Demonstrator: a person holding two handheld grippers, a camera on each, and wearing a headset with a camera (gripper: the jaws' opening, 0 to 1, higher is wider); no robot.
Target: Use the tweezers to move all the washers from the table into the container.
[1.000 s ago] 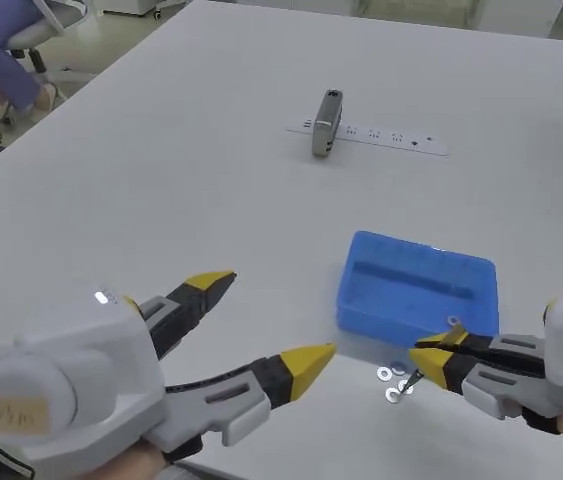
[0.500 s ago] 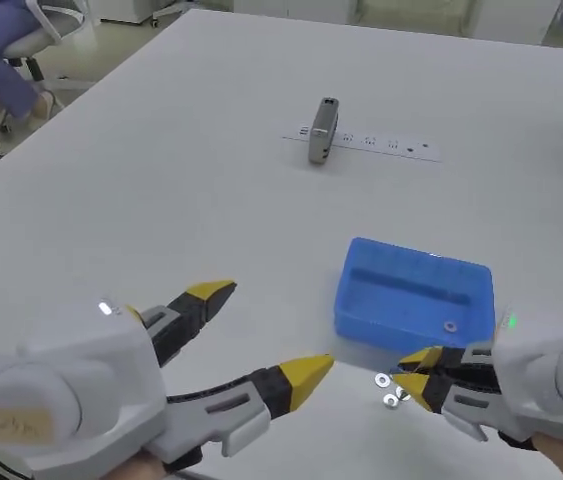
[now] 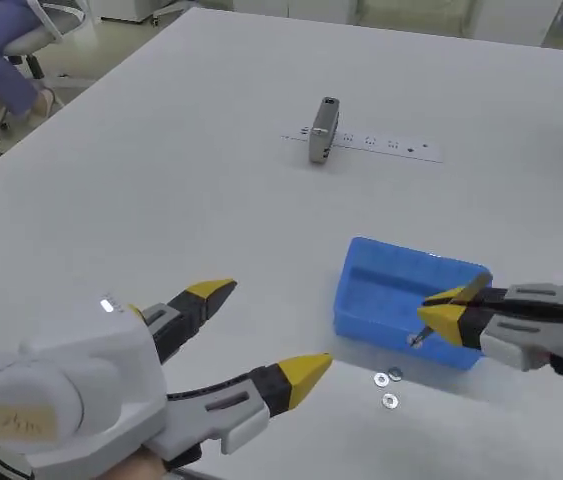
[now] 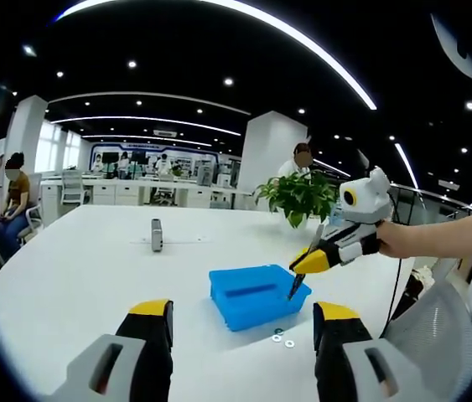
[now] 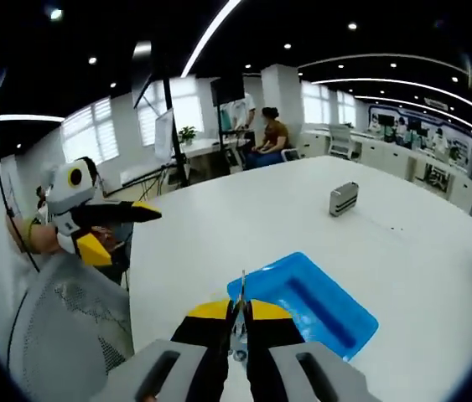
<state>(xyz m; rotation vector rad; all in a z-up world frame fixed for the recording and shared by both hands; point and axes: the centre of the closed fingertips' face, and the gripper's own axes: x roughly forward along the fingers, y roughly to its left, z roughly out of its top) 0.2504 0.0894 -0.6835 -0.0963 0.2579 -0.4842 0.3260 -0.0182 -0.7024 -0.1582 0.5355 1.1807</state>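
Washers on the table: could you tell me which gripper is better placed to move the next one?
Right: the right gripper is shut on the tweezers near the washers; the left gripper is open, empty.

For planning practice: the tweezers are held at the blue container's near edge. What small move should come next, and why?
Probably nudge the right tool, shut on the tweezers, slightly further over the blue container before releasing: the tip hangs at its near wall, where any washer might drop beside the washers on the table.

Glossy blue plastic container [image 3: 386, 285], shiny metal washers [image 3: 389, 401], smooth matt white table [image 3: 161, 180]
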